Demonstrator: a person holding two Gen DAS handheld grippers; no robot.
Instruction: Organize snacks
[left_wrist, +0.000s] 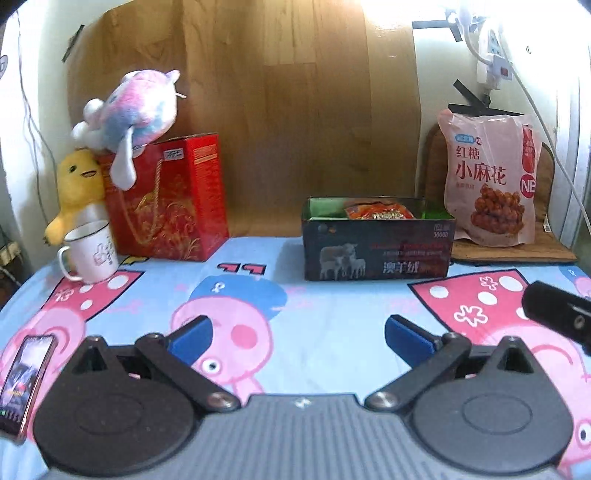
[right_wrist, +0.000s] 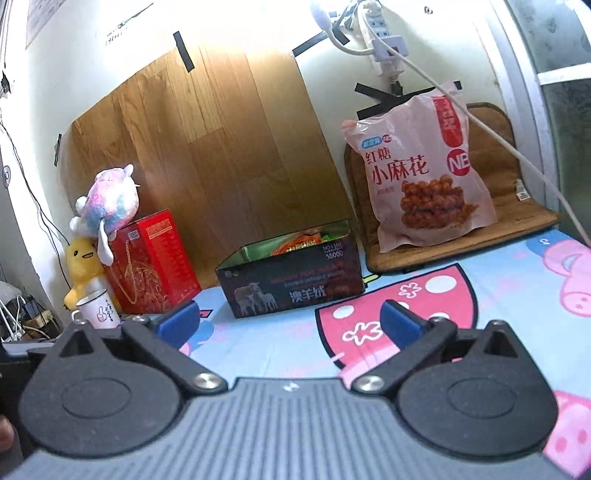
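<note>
a lived-in room of a home, likely a bedroom, was suggested. the surface was covered by a light-blue cartoon-pig printed sheet (left_wrist: 332, 295), and a pink-and-blue plush toy (left_wrist: 136, 110) and a yellow plush duck (left_wrist: 77, 184) were set on and beside a red gift box with a gold cord handle (left_wrist: 177, 199). a white enamel mug (left_wrist: 92, 251) was stood nearby. a white power strip (right_wrist: 380, 40) was fixed with black tape to the pale wall, beside a taped-up wood-grain panel (right_wrist: 207, 147).
</note>
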